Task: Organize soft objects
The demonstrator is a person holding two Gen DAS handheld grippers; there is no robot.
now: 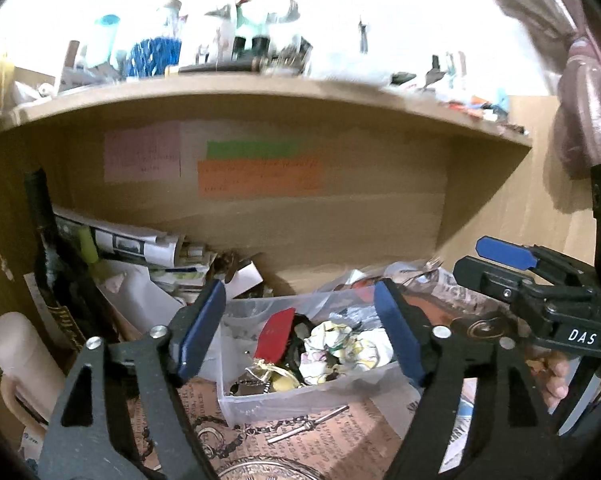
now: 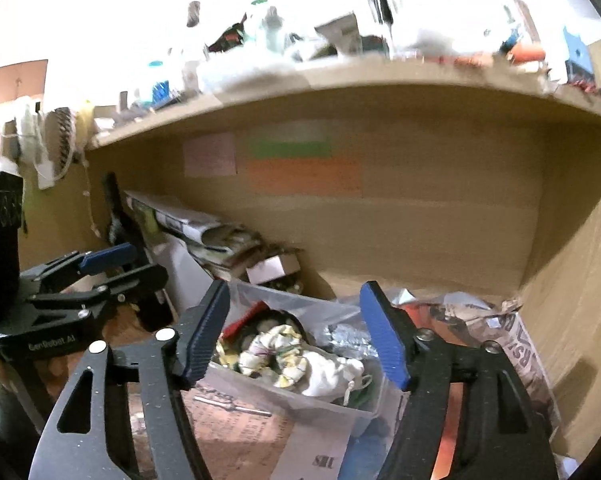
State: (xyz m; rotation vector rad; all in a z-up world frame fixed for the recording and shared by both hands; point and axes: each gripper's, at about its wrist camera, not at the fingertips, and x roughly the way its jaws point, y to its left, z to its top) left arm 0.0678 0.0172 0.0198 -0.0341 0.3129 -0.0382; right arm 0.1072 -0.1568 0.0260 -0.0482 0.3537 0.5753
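A clear plastic bin (image 1: 260, 398) (image 2: 332, 400) sits on the desk under a wooden shelf. It holds a crumpled white and yellow patterned cloth (image 1: 346, 346) (image 2: 284, 354), a red piece (image 1: 275, 334), a white pouch (image 2: 336, 372) and small trinkets. My left gripper (image 1: 298, 330) is open and empty, its blue pads either side of the bin, above it. My right gripper (image 2: 296, 338) is open and empty, also framing the bin. The right gripper shows at the right in the left wrist view (image 1: 512, 264); the left gripper shows at the left in the right wrist view (image 2: 100, 268).
A wooden shelf (image 1: 260, 92) loaded with bottles and clutter hangs overhead. Stacked papers and magazines (image 1: 140, 248) lie at back left, a cream cylinder (image 1: 18, 356) at far left. Newspaper (image 2: 516, 344) lies to the right, and a chain (image 1: 260, 430) lies in front of the bin.
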